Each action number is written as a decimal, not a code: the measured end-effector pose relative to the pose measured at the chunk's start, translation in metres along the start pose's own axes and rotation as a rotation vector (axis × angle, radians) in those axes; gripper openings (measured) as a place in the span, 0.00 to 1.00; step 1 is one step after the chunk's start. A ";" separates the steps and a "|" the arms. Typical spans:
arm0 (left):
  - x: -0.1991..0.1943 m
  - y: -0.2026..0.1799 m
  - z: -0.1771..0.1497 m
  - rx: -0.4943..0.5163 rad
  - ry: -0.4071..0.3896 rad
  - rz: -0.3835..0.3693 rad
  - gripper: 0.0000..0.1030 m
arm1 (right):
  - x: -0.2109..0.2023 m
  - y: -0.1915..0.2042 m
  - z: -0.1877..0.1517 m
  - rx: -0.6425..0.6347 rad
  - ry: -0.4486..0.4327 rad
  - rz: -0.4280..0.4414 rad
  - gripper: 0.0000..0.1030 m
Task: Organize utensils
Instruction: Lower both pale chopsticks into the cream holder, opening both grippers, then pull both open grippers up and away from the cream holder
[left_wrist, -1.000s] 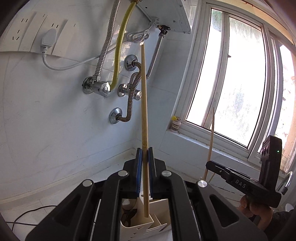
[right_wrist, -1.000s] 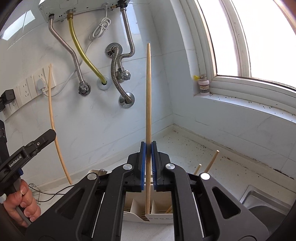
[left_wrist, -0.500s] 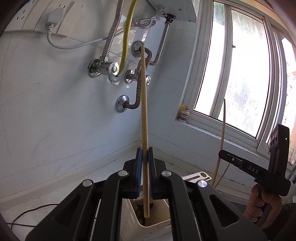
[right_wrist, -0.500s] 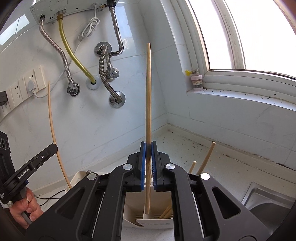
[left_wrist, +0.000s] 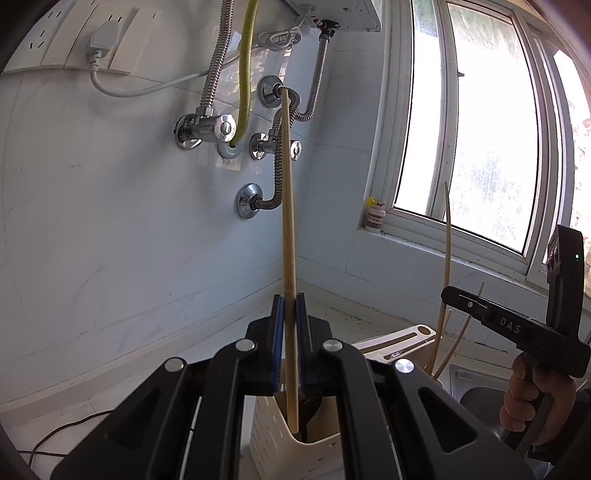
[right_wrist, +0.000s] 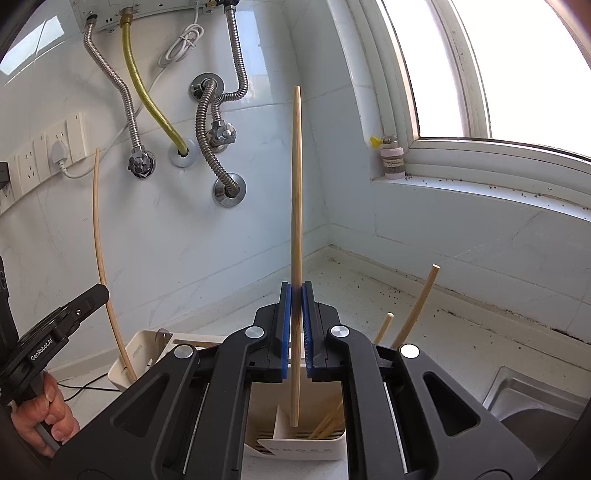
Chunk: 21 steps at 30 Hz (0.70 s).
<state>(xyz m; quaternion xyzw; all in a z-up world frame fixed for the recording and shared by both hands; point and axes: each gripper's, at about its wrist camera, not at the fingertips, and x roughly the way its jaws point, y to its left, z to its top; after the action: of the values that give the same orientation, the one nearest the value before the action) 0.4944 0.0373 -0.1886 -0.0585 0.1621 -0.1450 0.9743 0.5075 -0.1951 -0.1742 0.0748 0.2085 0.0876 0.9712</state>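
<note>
While each chopstick stands nearly upright, its lower tip sits directly over, or just inside, the white utensil holder, so we judge the coming move to be a straight drop.

- Left hand-held gripper: jaws clamped on 1 chopstick; tip inside the rim of the holder's left compartment.
- Right hand-held gripper: jaws clamped on 1 chopstick; tip by the divider of the right compartment, where 2 chopsticks already lean.
- Neither hand looks clearly nearer; both sit above their own compartment.
- Holder stands on the surface, near the sink.
</note>
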 end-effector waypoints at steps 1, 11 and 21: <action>0.001 0.000 -0.001 -0.002 -0.001 0.002 0.06 | 0.001 0.000 -0.001 0.000 0.000 0.000 0.05; -0.012 -0.006 -0.009 0.000 -0.067 0.025 0.60 | -0.003 0.002 -0.010 0.003 -0.004 0.019 0.29; -0.031 -0.015 0.002 0.031 -0.059 0.057 0.66 | -0.024 -0.005 0.007 -0.003 -0.078 0.011 0.39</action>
<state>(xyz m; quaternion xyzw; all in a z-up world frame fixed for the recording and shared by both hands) 0.4632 0.0320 -0.1754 -0.0431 0.1328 -0.1178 0.9832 0.4898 -0.2060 -0.1593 0.0778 0.1700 0.0905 0.9782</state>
